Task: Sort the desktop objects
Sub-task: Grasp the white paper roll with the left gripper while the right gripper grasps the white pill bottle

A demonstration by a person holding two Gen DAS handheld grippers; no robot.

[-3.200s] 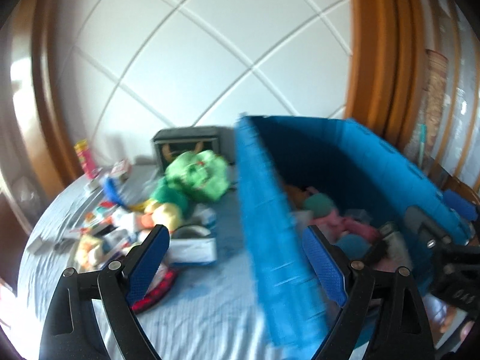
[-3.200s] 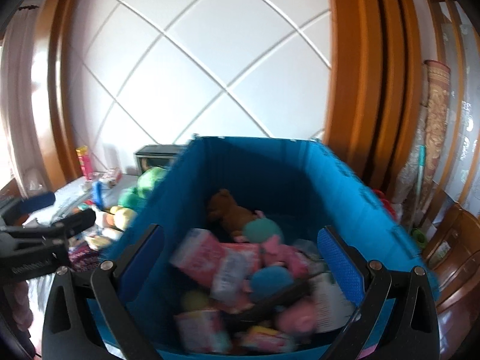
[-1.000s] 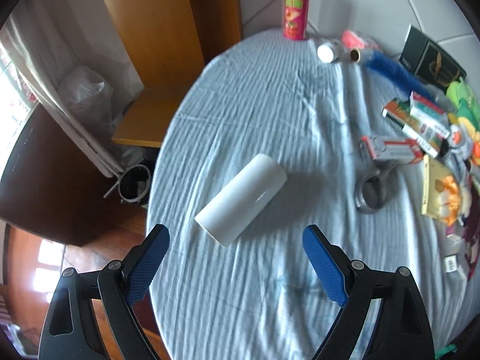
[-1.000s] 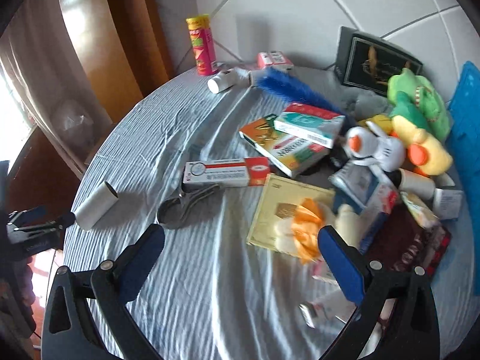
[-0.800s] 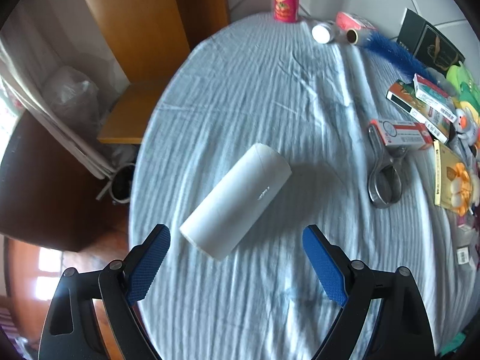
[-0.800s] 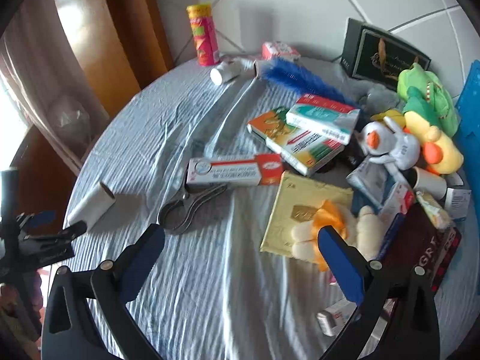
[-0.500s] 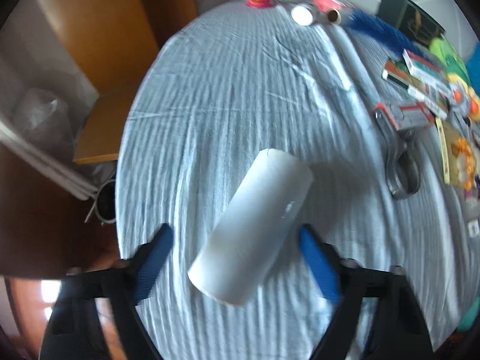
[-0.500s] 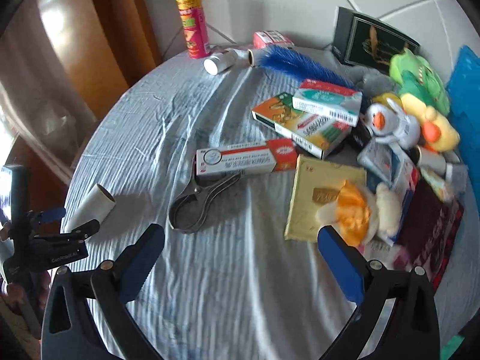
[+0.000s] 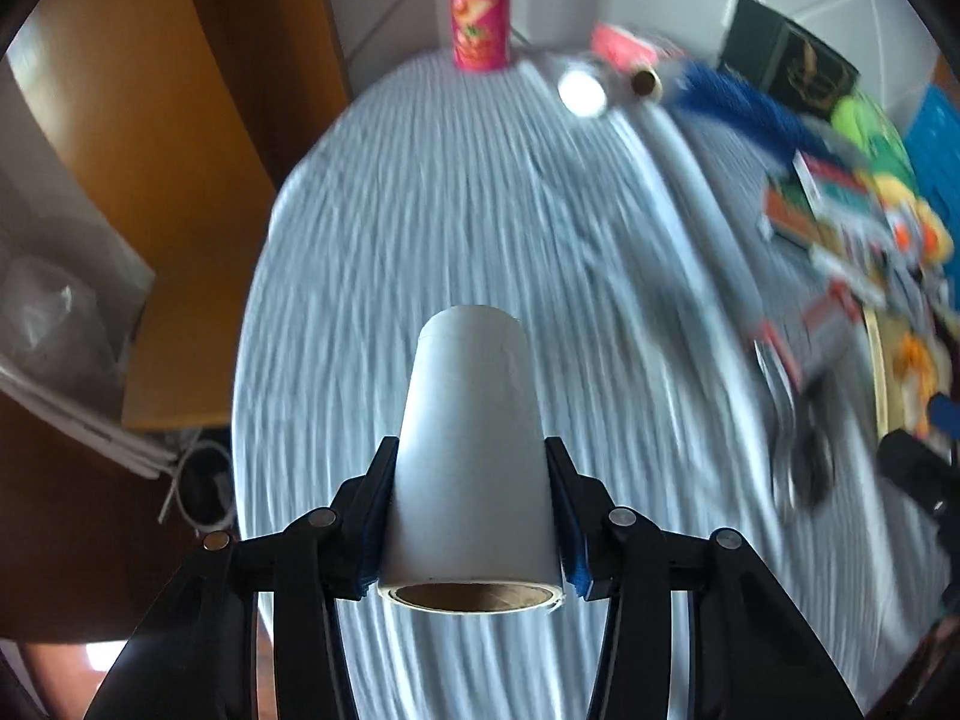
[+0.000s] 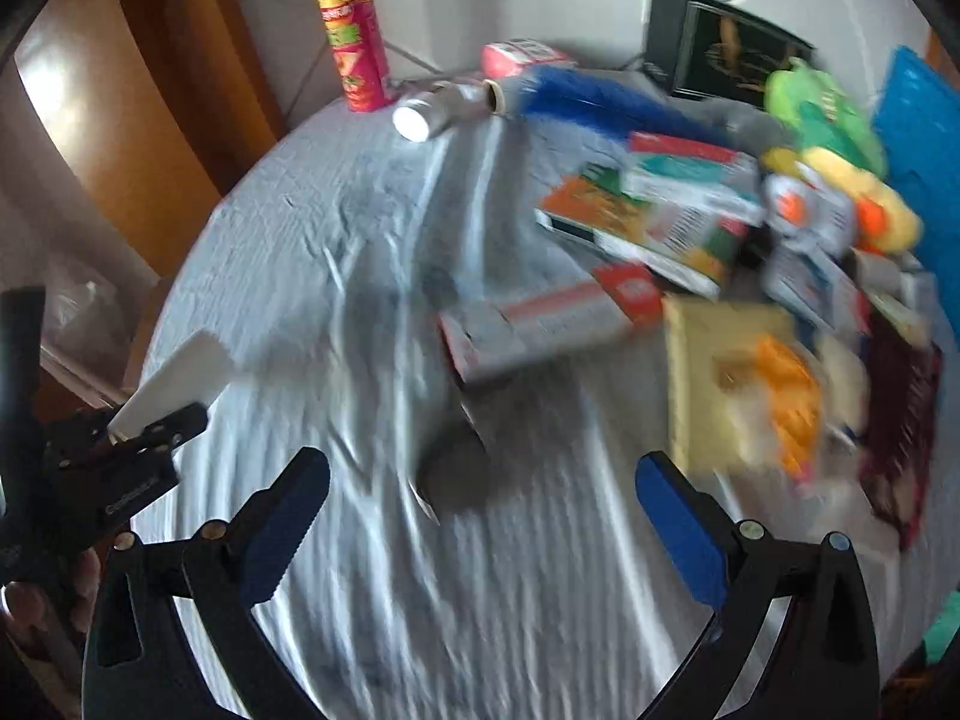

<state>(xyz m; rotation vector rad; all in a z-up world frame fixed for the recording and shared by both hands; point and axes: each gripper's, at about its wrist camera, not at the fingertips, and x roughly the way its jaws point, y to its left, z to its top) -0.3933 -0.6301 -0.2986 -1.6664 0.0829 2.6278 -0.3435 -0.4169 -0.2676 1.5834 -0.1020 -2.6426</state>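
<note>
A white paper roll [image 9: 468,450] with a brown cardboard core lies lengthwise between the blue pads of my left gripper [image 9: 470,480]. The jaws are closing and both pads touch the roll's sides. From the right wrist view the same roll [image 10: 180,378] pokes out of the left gripper [image 10: 120,456] at the table's left edge. My right gripper [image 10: 480,474] stands wide open above the pale blue tablecloth [image 10: 336,228], holding nothing. Dark metal pliers [image 10: 450,438] lie blurred just beyond it, beside a red and white box [image 10: 540,324].
A red chips can [image 10: 354,42], a silver cylinder [image 10: 432,111] and a blue feather brush [image 10: 600,99] lie at the back. Boxes, a yellow card [image 10: 720,384] and plush toys [image 10: 822,108] crowd the right side by a blue bin [image 10: 918,138]. The table edge [image 9: 252,312] drops off at left.
The left gripper came down onto the white roll, turned in line with it and closed from wide open onto its sides. The right gripper moved lower toward the pliers and stayed open.
</note>
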